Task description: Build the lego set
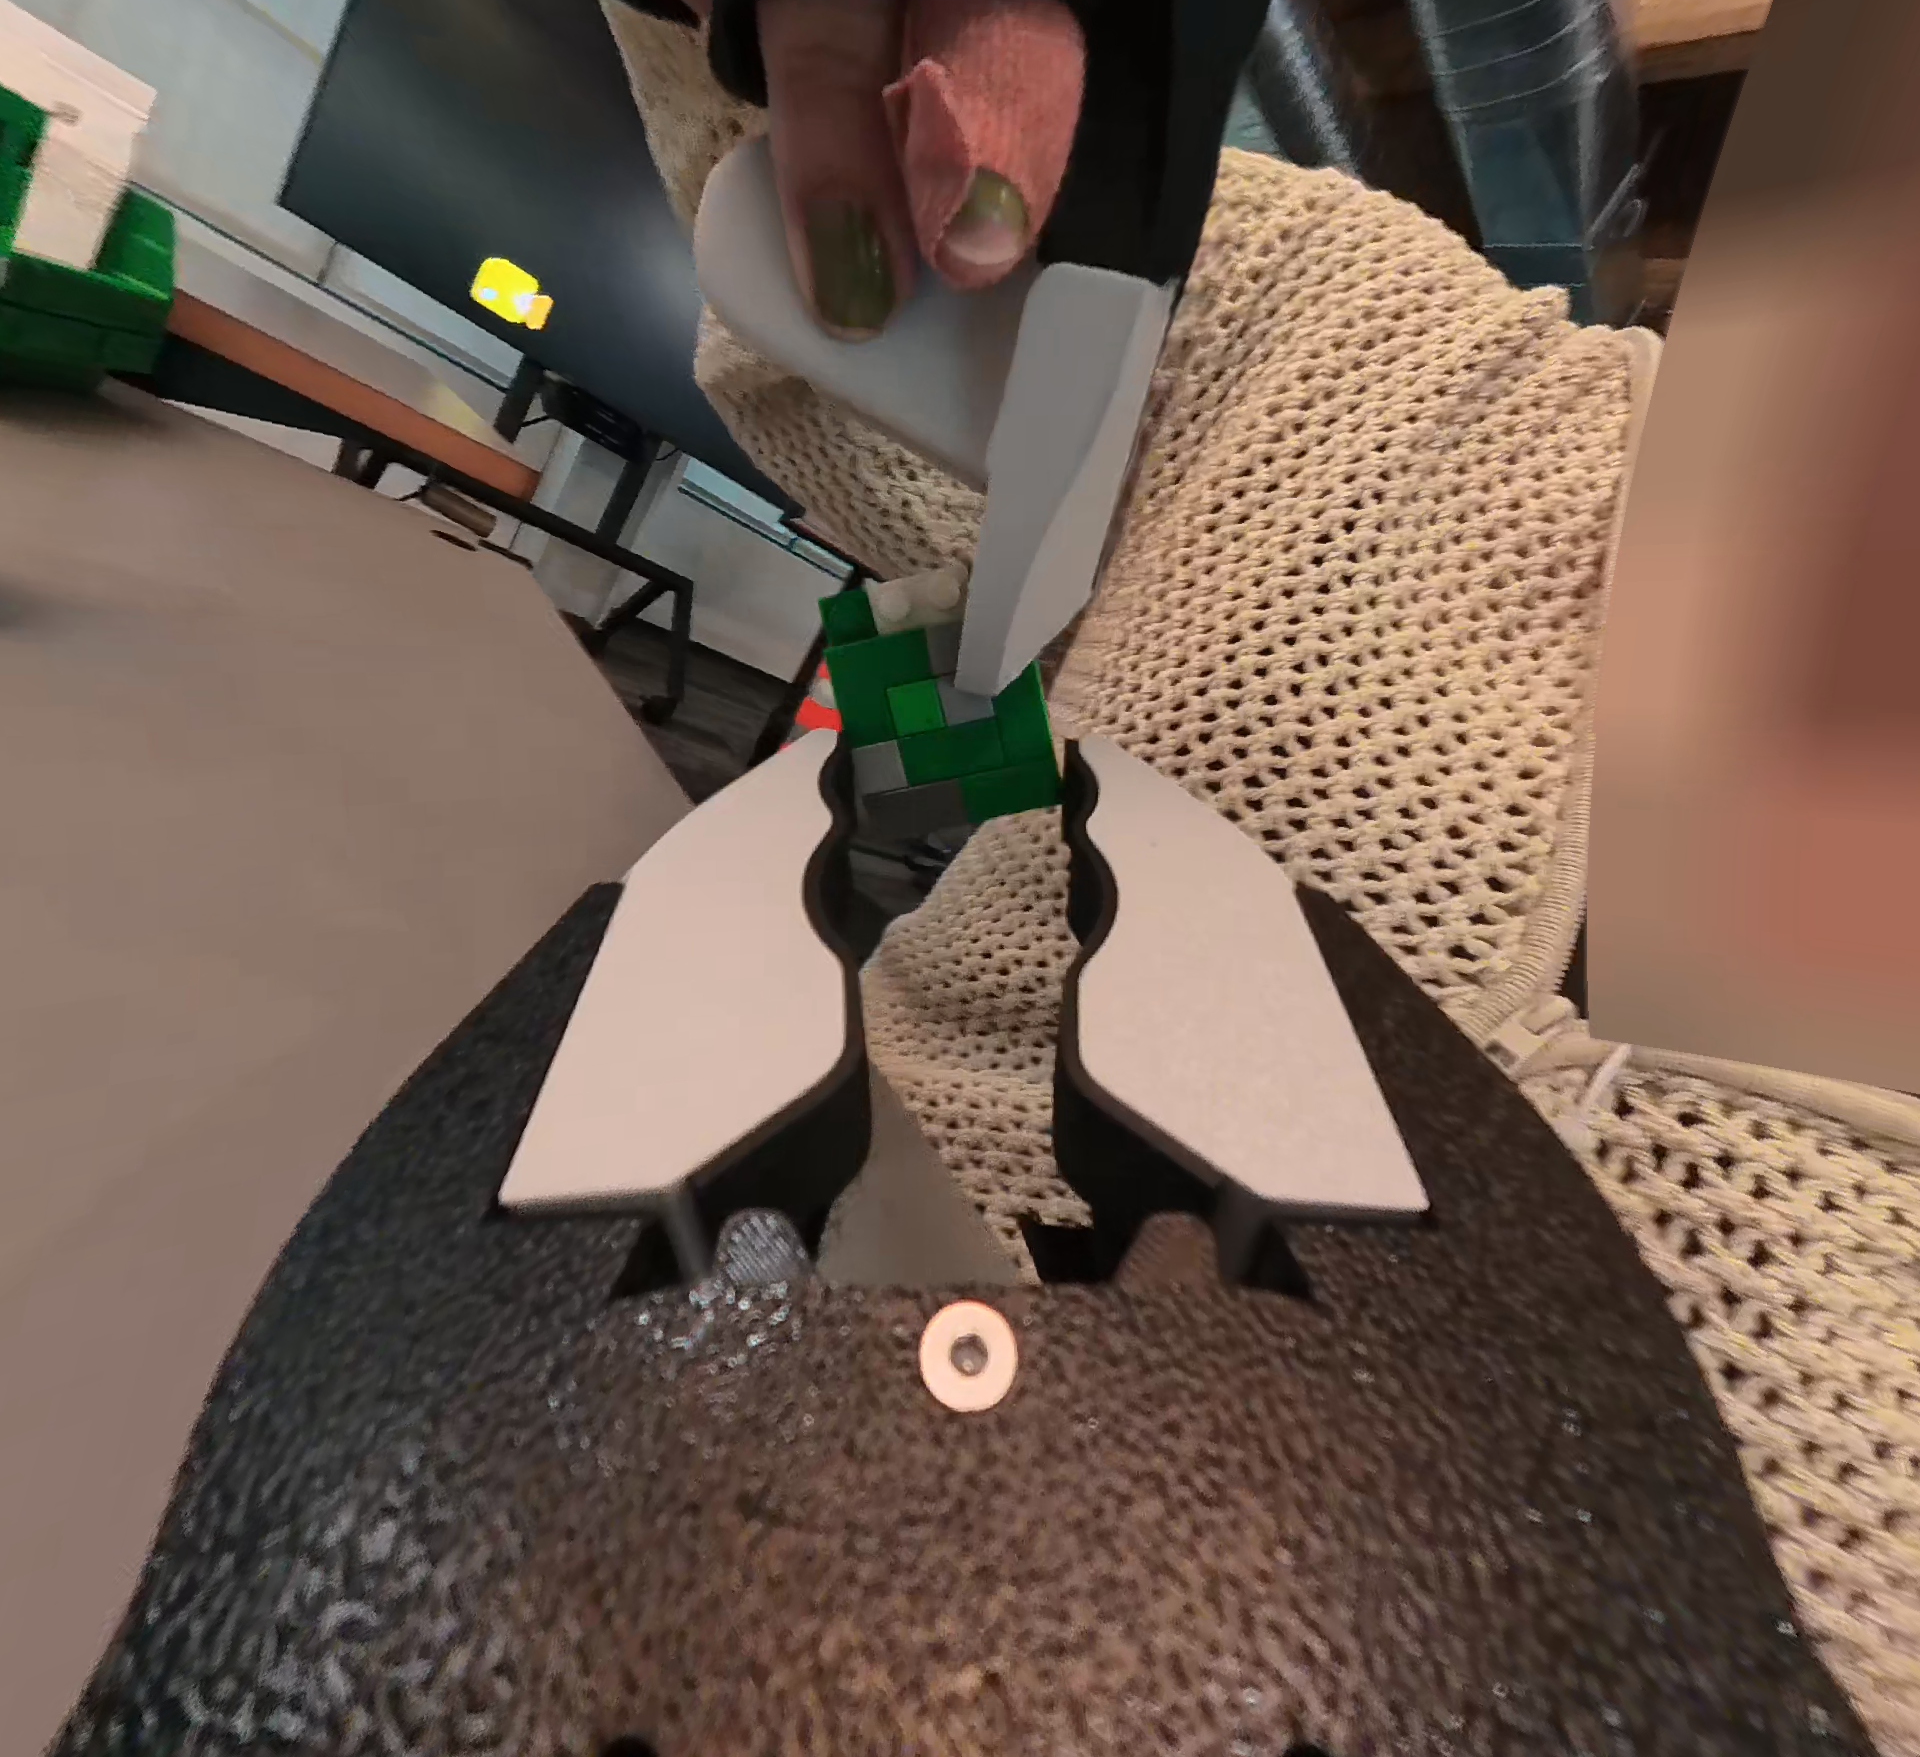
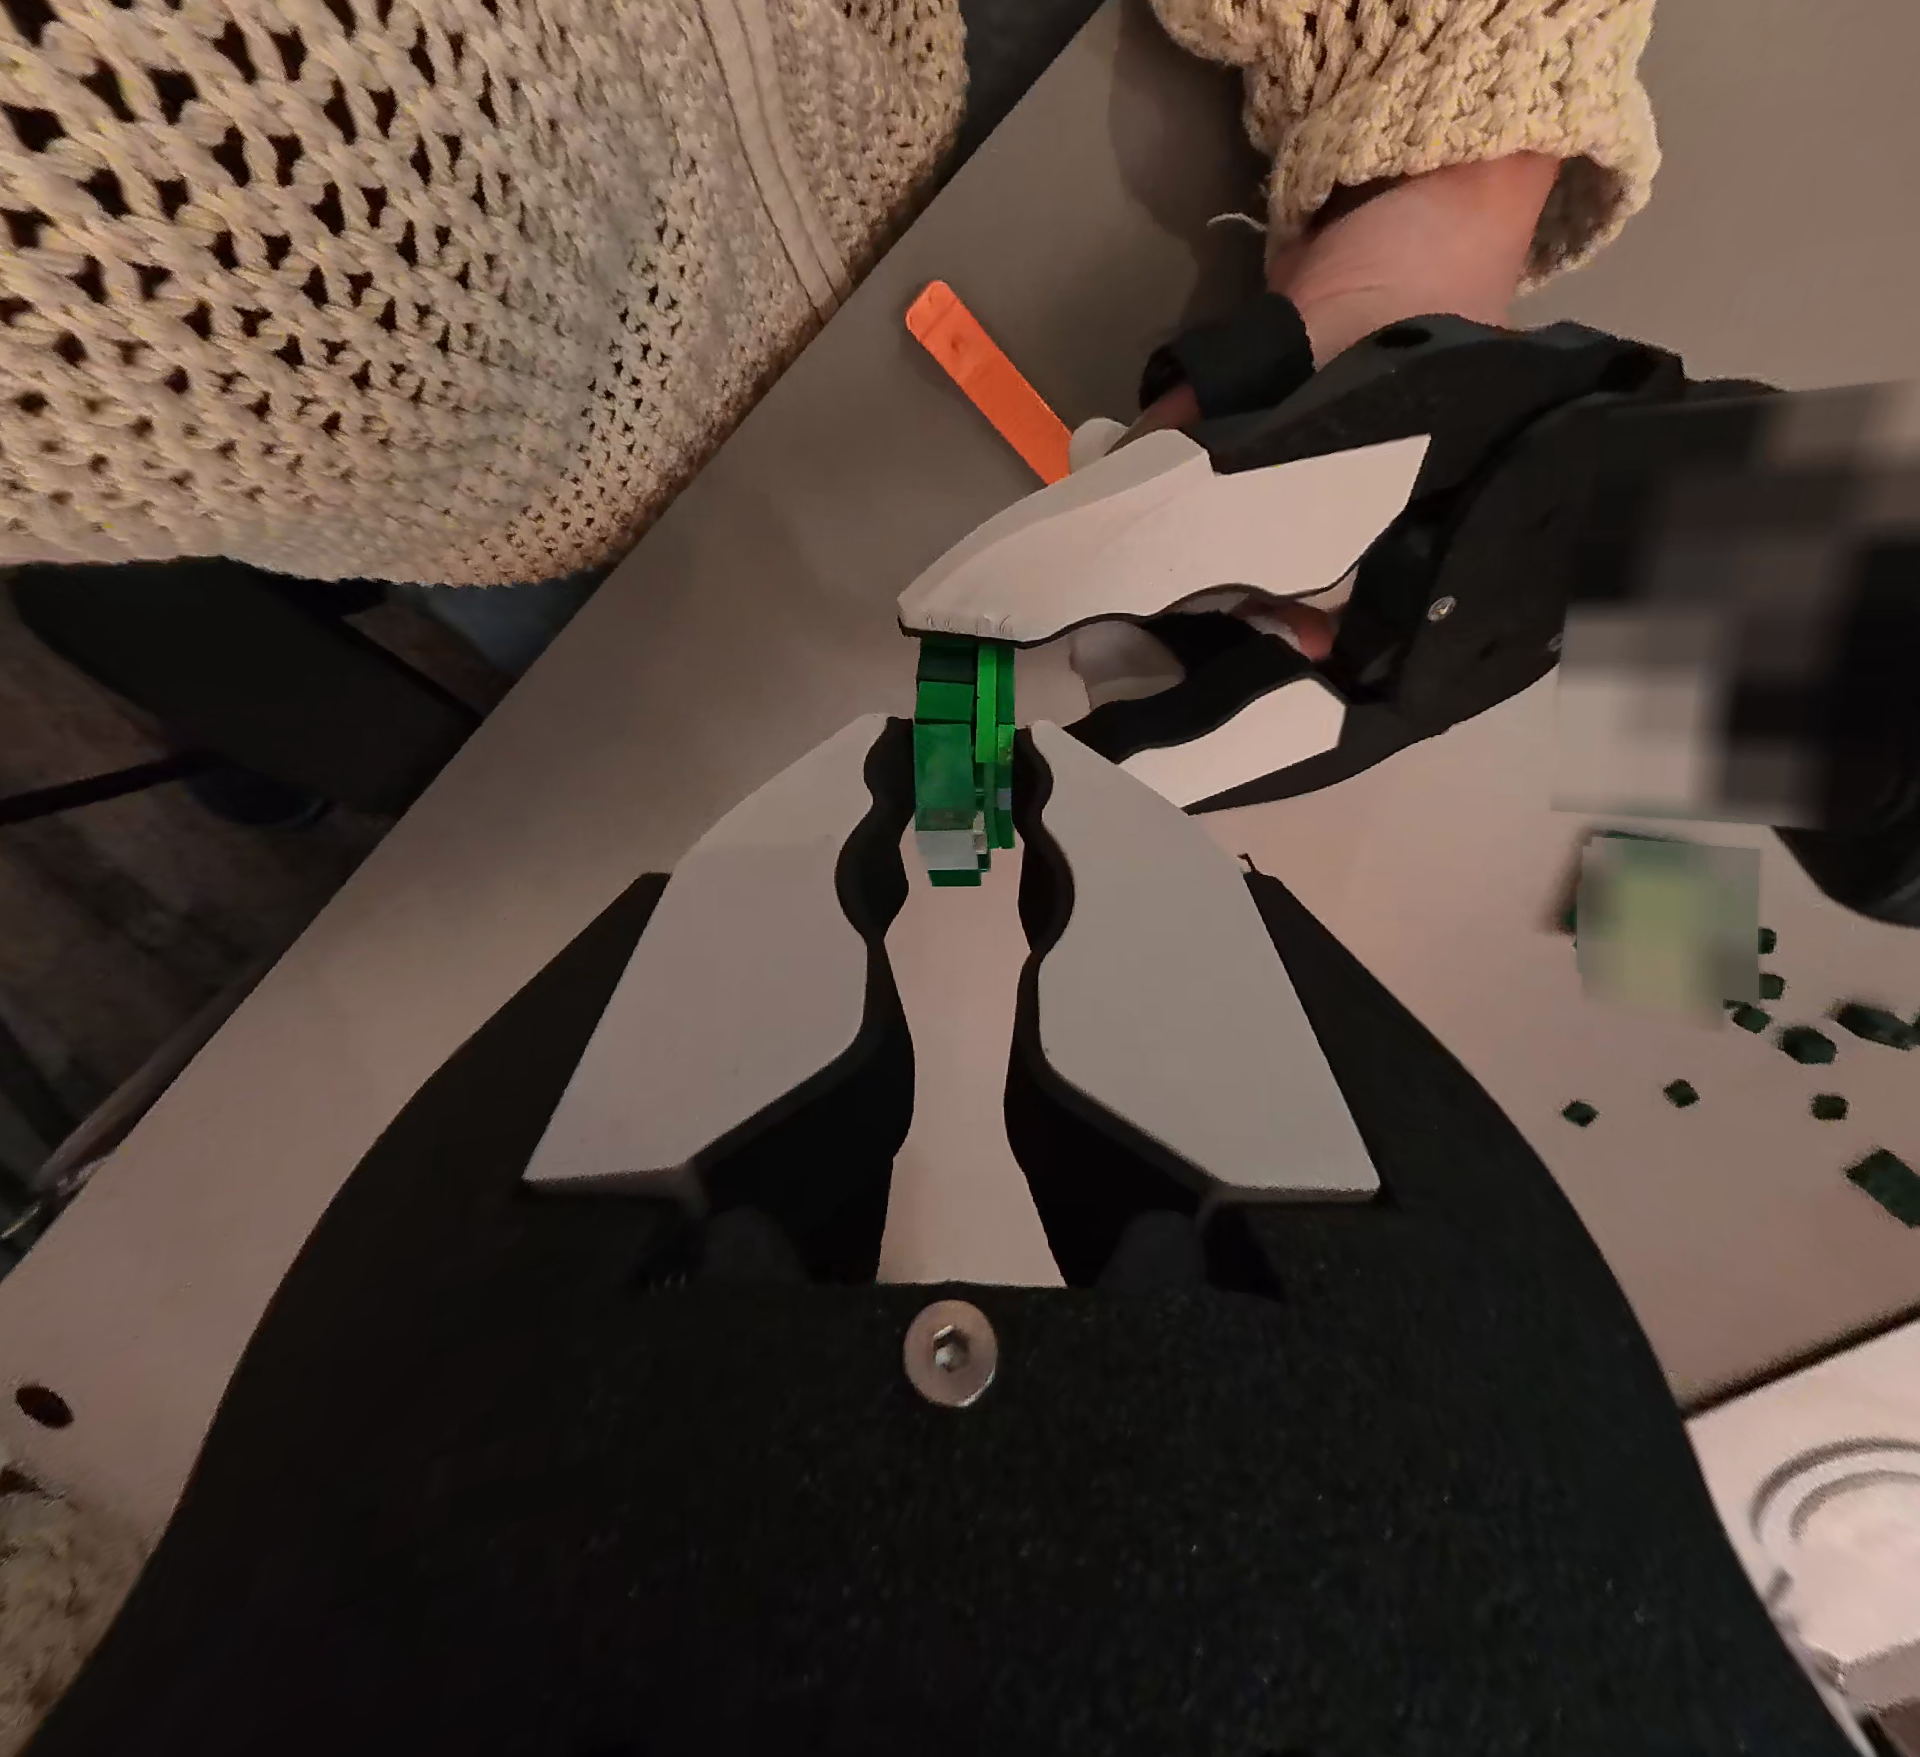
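Left wrist cam: sits low, looks up along own fingers (image 1: 727,959), twd 12 o'clock. Right wrist cam: looks down at table (image 2: 727,585). Both v. close. Shared: green lego build (image 1: 935,731) (image 2: 961,751), plus other gripper at 12–2 o'clock.

green pieces (image 2: 1808,1042): blurred, too small | sweater (image 2: 364,201): cut off
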`<control>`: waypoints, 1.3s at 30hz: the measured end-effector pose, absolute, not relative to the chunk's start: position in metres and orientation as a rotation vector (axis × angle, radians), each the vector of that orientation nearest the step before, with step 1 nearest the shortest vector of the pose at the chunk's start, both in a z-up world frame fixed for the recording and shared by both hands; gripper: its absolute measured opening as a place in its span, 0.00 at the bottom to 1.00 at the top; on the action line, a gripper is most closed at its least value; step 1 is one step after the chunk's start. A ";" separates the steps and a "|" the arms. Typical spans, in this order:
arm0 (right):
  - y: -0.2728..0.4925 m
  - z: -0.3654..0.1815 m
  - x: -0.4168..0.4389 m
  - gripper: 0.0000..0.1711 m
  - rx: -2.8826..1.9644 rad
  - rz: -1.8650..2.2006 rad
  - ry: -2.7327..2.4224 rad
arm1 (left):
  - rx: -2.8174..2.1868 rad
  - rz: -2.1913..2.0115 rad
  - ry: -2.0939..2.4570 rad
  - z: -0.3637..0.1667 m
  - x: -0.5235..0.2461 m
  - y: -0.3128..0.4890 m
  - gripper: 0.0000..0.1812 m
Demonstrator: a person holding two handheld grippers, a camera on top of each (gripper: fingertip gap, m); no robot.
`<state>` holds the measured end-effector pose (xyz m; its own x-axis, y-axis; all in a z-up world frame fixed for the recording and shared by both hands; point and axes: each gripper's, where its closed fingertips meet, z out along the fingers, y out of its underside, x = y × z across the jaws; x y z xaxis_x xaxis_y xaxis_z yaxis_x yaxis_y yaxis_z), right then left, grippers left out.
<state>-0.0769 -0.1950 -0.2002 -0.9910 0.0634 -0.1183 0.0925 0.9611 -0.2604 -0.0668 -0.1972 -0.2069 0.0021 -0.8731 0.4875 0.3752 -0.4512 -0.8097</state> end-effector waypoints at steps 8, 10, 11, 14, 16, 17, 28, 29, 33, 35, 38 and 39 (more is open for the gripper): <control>-0.181 -0.205 -0.084 0.11 0.263 -0.479 3.024 | -1.338 -1.493 0.507 -0.209 -0.073 -0.183 0.28; -0.174 -0.205 -0.089 0.11 0.324 -0.501 3.040 | -1.365 -1.373 0.476 -0.209 -0.080 -0.173 0.40; -0.171 -0.204 -0.092 0.11 0.362 -0.526 3.054 | -1.381 -1.258 0.480 -0.211 -0.084 -0.168 0.44; -0.161 -0.201 -0.105 0.11 0.489 -0.610 3.117 | -1.348 -0.758 0.528 -0.204 -0.102 -0.159 0.43; -0.155 -0.200 -0.113 0.11 0.572 -0.668 3.164 | -1.314 -0.442 0.532 -0.197 -0.116 -0.156 0.39; -0.153 -0.199 -0.116 0.11 0.600 -0.689 3.192 | -1.293 -0.345 0.528 -0.194 -0.121 -0.156 0.35; -0.162 -0.195 -0.124 0.11 0.690 -0.997 3.286 | -1.269 -0.300 0.470 -0.187 -0.128 -0.158 0.23; -0.163 -0.195 -0.124 0.11 0.694 -1.010 3.284 | -1.271 -0.303 0.473 -0.187 -0.128 -0.158 0.22; -0.163 -0.195 -0.124 0.11 0.706 -1.028 3.296 | -1.269 -0.302 0.501 -0.188 -0.125 -0.159 0.12; -0.162 -0.197 -0.123 0.11 0.710 -1.012 3.293 | -1.277 -0.286 0.511 -0.190 -0.124 -0.159 0.10; -0.161 -0.198 -0.123 0.11 0.744 -0.960 3.274 | -1.287 -0.280 0.511 -0.191 -0.123 -0.157 0.10; -0.162 -0.197 -0.123 0.11 0.747 -0.937 3.272 | -1.278 -0.272 0.506 -0.190 -0.123 -0.158 0.10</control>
<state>-0.1228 -0.1615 -0.1973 -0.8527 0.4812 0.2034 0.3005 0.7703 -0.5625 -0.1231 -0.1578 -0.1905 0.8602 -0.4651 -0.2089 -0.0827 0.2771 -0.9573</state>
